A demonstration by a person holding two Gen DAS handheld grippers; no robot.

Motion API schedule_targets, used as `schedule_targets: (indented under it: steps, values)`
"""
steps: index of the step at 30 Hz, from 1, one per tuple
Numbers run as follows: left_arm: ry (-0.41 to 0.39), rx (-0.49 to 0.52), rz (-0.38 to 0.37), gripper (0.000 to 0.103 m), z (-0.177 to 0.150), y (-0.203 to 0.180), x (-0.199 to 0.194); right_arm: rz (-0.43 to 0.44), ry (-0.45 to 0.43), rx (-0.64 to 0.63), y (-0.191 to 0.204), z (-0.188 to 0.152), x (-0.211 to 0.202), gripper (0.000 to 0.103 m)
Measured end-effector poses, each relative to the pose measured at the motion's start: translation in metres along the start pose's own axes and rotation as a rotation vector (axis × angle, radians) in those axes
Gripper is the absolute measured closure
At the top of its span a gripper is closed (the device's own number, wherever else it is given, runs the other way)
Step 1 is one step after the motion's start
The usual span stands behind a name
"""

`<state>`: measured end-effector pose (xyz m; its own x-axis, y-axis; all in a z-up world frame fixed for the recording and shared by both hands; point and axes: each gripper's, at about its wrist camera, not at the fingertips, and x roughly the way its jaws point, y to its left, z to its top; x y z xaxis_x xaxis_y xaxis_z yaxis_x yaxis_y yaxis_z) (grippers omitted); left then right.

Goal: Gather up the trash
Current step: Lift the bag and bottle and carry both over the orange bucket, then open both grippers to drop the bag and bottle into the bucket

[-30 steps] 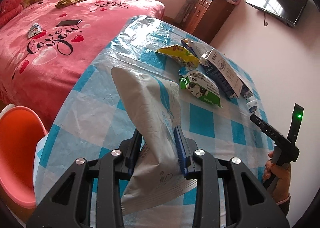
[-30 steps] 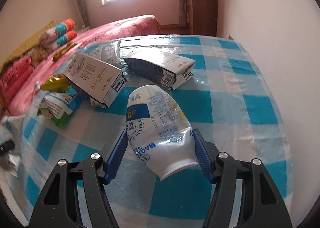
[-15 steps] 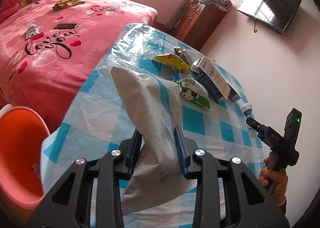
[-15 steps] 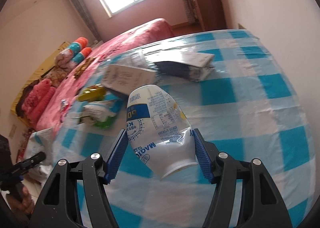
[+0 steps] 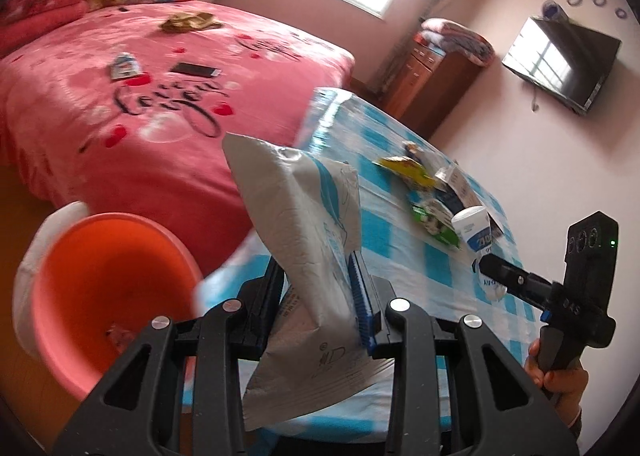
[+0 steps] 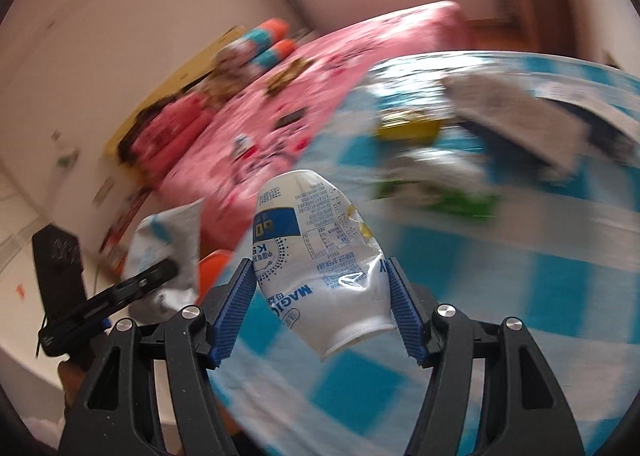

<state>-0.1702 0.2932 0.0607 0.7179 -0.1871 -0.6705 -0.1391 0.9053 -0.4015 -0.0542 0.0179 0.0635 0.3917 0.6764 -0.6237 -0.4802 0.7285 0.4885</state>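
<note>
Trash: L gripper (image 5: 320,296) clamps grey bag (image 5: 304,223) by orange bin (image 5: 108,280), R gripper (image 6: 320,304) clamps crushed cup (image 6: 320,256) over table (image 6: 520,256).

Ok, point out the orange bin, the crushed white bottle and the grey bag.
orange bin (image 5: 108,280), left wrist view, on its inner wall.
crushed white bottle (image 6: 320,256), right wrist view, on the printed label at mid-body.
grey bag (image 5: 300,232), left wrist view, on the crinkled face above the tool's fingers.
</note>
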Motion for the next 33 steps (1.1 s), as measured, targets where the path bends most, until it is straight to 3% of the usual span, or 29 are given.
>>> schedule_targets:
  steps: [10,19,21,22,23,27,33]
  values:
    - [-0.018,-0.134,0.130,0.068,-0.010,0.086,-0.023,0.118,0.145,-0.174,0.101,0.008,0.078,0.037]
    - [0.005,-0.219,0.222,0.066,-0.023,0.142,-0.014,0.173,0.233,-0.270,0.157,-0.003,0.135,0.036]
    - [0.015,-0.245,0.270,0.045,-0.026,0.153,-0.010,0.168,0.254,-0.258,0.157,-0.007,0.146,0.020]
    - [0.017,-0.257,0.301,0.028,-0.028,0.157,-0.009,0.152,0.253,-0.246,0.155,-0.009,0.148,0.018]
    - [0.012,-0.266,0.343,0.024,-0.030,0.162,-0.008,0.150,0.258,-0.233,0.151,-0.011,0.149,0.018]
    - [0.020,-0.277,0.393,0.022,-0.032,0.169,-0.007,0.150,0.240,-0.190,0.134,-0.015,0.138,0.017]
    - [0.010,-0.256,0.394,0.022,-0.029,0.160,-0.007,0.089,0.157,-0.197,0.116,-0.017,0.107,0.017]
